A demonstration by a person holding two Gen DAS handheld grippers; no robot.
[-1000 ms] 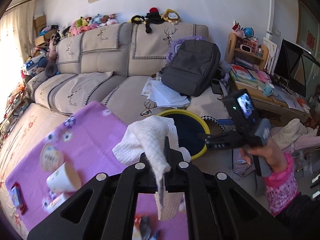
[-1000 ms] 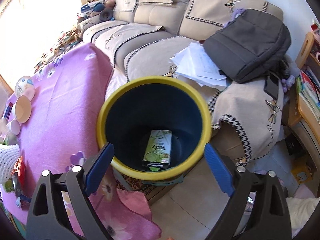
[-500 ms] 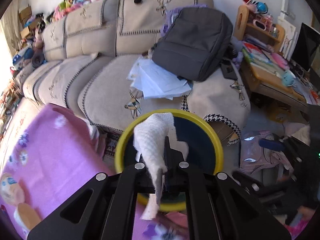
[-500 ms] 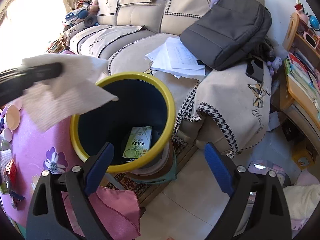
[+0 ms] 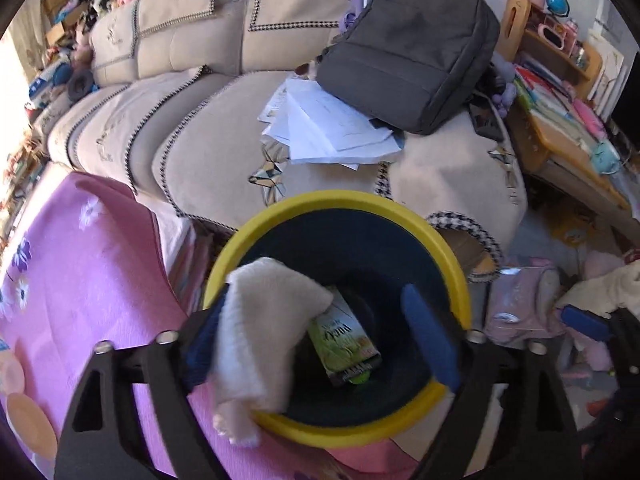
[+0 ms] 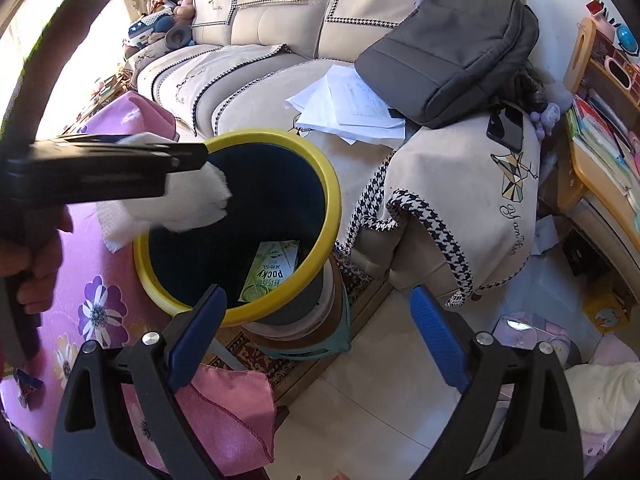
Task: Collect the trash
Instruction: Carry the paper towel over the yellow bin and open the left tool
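Left claw [image 5: 320, 344]: jaws just sprung wide; paper towel [image 5: 264, 332] draped on left finger, over bin rim [image 5: 452, 264].
Right claw [image 6: 320, 328]: wide, empty, beside bin.

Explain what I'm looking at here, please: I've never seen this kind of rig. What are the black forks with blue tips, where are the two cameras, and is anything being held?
No robot: a person holds a handheld two-finger gripper in each hand, each carrying a fisheye camera that looks along its fingers.

Left wrist view: the left gripper is over a yellow-rimmed bin. Its jaws have just been opening; a white paper towel still drapes against one finger, over the rim, no longer pinched.

Right wrist view: the right gripper is open and empty, beside the bin. The left gripper shows from the side, with the person's hand.

A green Pocky box lies inside the bin. Behind is a sofa with a grey backpack and papers.
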